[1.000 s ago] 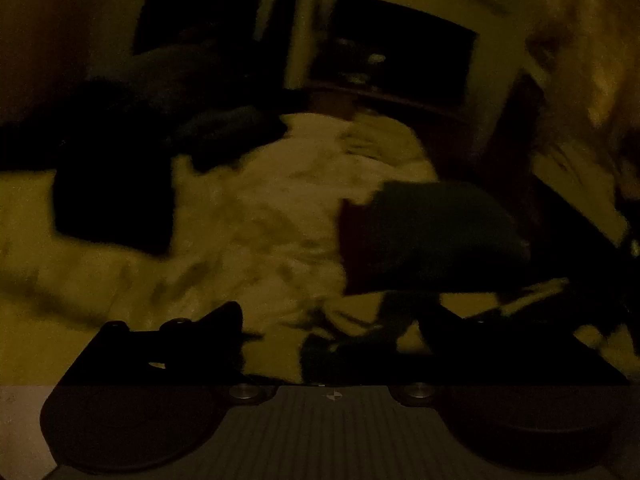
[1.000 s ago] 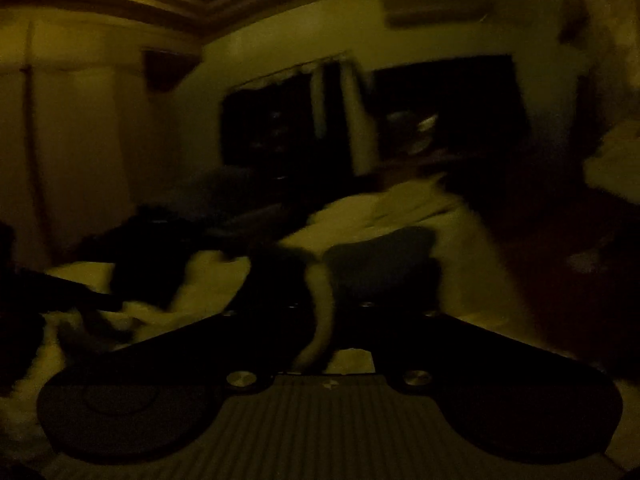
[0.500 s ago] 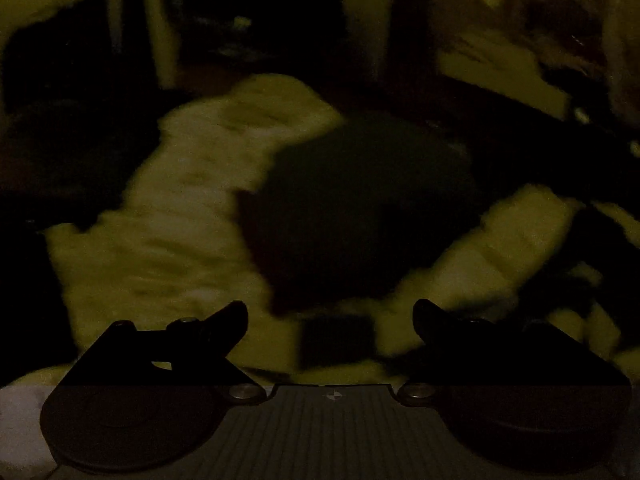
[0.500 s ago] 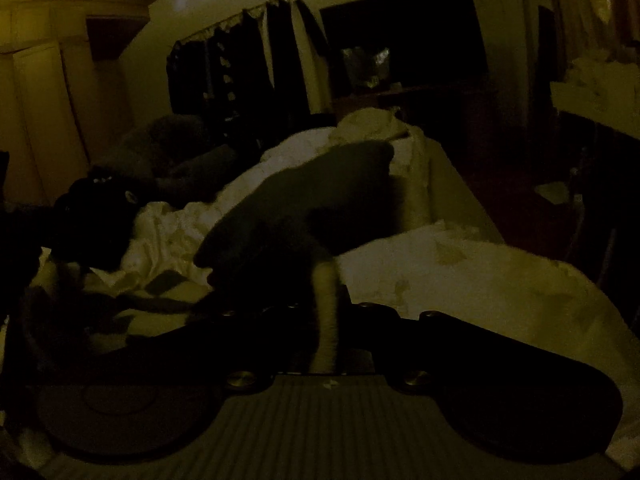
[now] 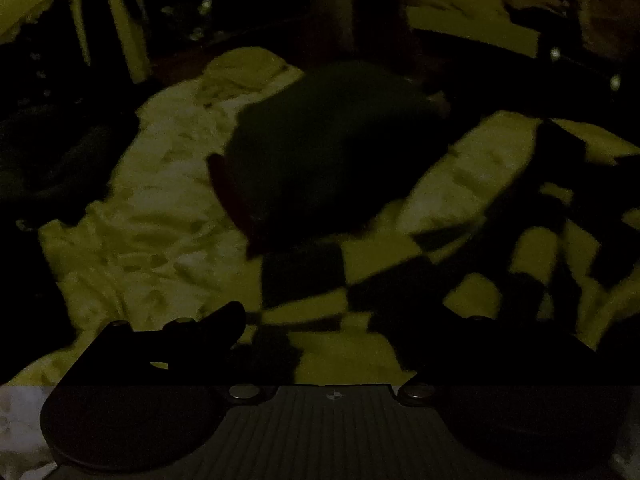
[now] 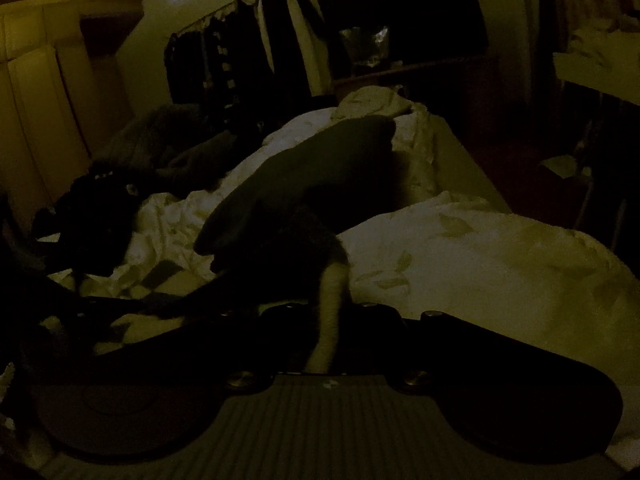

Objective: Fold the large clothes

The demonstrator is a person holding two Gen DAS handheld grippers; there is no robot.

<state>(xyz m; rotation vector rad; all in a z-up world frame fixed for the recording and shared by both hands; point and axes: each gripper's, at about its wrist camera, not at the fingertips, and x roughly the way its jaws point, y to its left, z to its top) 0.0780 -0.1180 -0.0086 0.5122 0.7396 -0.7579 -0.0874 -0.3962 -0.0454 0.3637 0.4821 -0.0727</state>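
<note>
Right hand-held gripper [image 6: 326,312]: I see its jaws closed tight on a pale strip of the checkered cloth [image 6: 332,320].
Left hand-held gripper [image 5: 320,320]: jaws wide, nothing between them, above the cloth.
Checkered cloth: on the bed [image 5: 140,208] at 6 o'clock.
Dark pillow [image 5: 332,152]: at 12 o'clock, beyond the cloth.

Your black two-finger left tongs [image 5: 324,320] carry a ribbed grey plate, two round silver screws, seemingly matte.
</note>
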